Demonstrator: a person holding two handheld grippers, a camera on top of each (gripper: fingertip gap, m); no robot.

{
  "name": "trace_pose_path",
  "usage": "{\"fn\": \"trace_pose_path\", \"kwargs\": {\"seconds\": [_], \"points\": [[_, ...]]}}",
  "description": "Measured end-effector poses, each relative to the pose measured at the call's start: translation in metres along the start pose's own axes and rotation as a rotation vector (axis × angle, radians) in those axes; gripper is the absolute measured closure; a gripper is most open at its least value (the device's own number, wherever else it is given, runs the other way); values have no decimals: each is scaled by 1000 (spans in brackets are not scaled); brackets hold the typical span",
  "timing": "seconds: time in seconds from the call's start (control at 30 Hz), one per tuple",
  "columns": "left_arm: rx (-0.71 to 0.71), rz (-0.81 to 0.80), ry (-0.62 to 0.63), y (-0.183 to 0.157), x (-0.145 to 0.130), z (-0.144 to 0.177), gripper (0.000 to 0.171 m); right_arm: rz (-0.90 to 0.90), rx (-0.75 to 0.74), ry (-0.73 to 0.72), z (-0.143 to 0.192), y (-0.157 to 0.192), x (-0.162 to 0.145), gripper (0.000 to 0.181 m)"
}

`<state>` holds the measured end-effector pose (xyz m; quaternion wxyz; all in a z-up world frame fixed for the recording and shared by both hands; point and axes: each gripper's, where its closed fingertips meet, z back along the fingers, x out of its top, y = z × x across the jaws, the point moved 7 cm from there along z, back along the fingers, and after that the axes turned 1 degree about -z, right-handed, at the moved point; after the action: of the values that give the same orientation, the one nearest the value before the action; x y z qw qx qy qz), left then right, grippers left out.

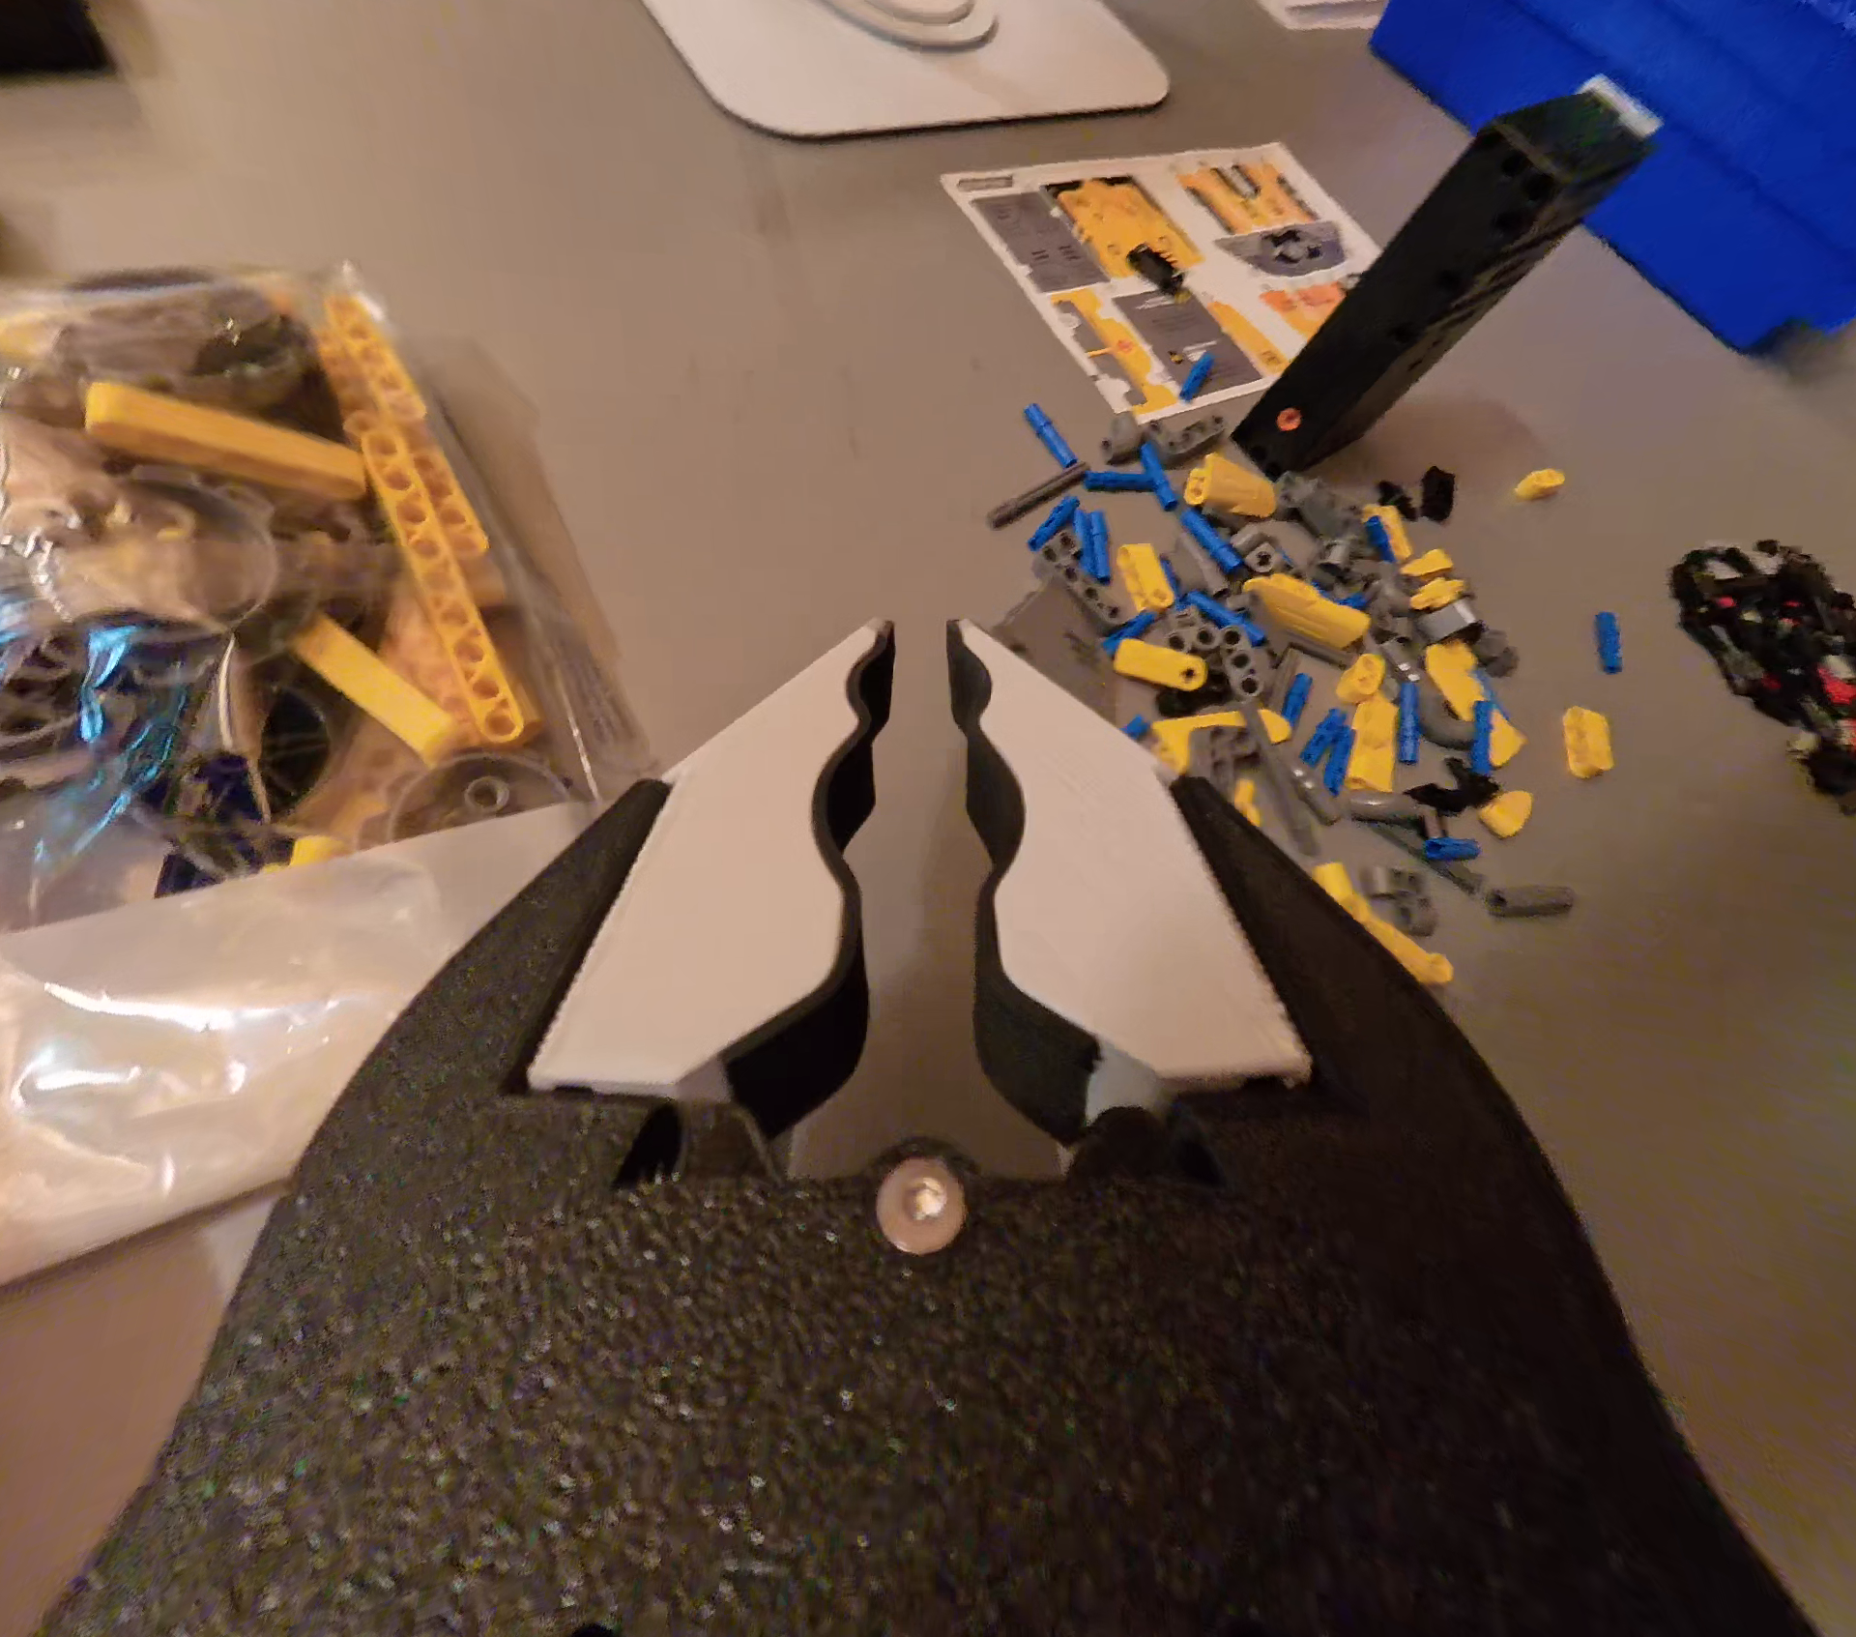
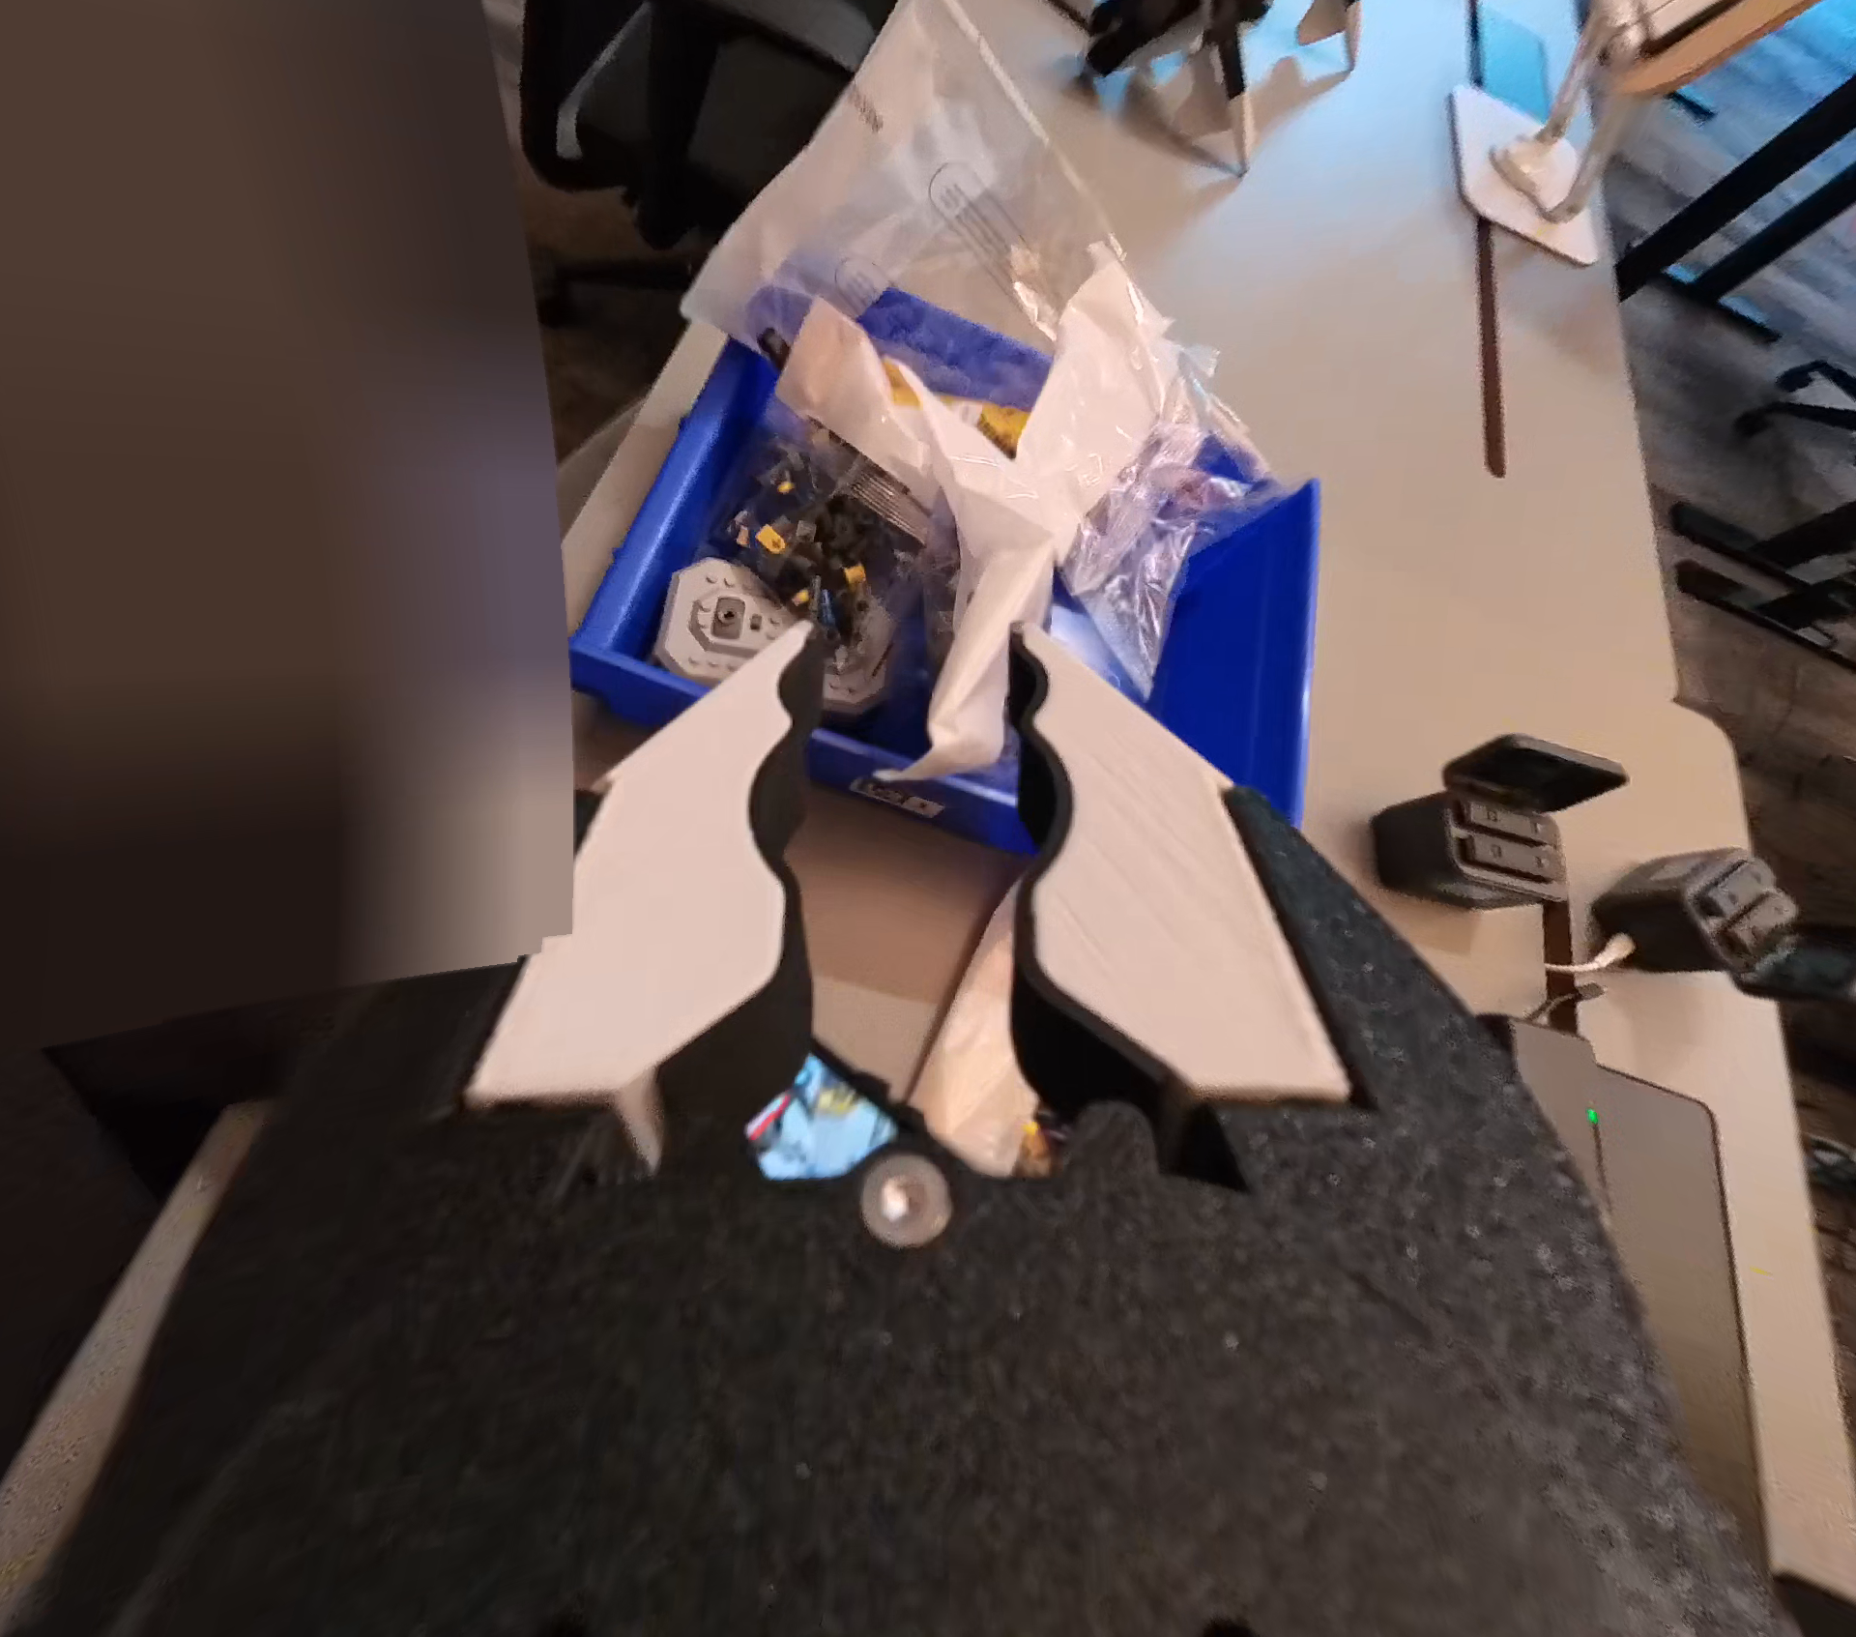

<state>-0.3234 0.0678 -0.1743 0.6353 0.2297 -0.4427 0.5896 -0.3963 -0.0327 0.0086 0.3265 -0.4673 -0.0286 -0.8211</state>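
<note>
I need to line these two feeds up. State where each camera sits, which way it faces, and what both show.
Left wrist view: sits on the left gripper, looks down across the grey table at loose building pieces and a clear bag of parts; its own two fingers show, slightly apart, holding nothing.
Right wrist view: sits on the right gripper, looks at a blue bin stuffed with plastic bags; its own fingers show, open and empty.
Shared: a white stand base; perhaps the blue bin.
</note>
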Motion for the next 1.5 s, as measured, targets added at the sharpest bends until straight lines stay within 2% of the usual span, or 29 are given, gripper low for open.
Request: {"fn": "trace_pose_path", "kwargs": {"seconds": [0.1,0.23,0.37,0.4,0.47,0.5,0.57,0.7,0.83,1.0,1.33,1.5], "points": [[49,-8,63,4,-6,-4,162,76,4,121,-33,-9,1,145],[33,-12,93,1,-9,-7,162,209,-32,296,-71,-18,-5,145],[16,-10,105,-1,-10,-9,162,273,-31,423,-94,-21,-14,140],[7,-7,106,-2,-10,-9,162,303,-52,442,-95,-26,-15,142],[-14,-10,106,-4,-10,-9,162,357,-97,455,-94,-40,-14,163],[-21,-14,105,-6,-10,-10,162,341,-107,462,-94,-49,-15,168],[-26,-23,108,-8,-10,-10,162,276,-122,458,-90,-70,-16,178],[-32,-27,109,-8,-9,-10,162,167,-210,413,-75,-116,-17,181],[-44,-16,101,-9,-8,-10,162,-37,-139,359,-65,-133,-20,181],[-46,-23,106,-10,-9,-10,162,-142,-59,340,-60,-133,-22,181],[-47,-33,113,-11,-9,-11,162,-150,4,344,-60,-121,-18,181],[-48,-45,118,-13,-10,-12,162,-269,128,260,-53,-110,-6,181]]}}
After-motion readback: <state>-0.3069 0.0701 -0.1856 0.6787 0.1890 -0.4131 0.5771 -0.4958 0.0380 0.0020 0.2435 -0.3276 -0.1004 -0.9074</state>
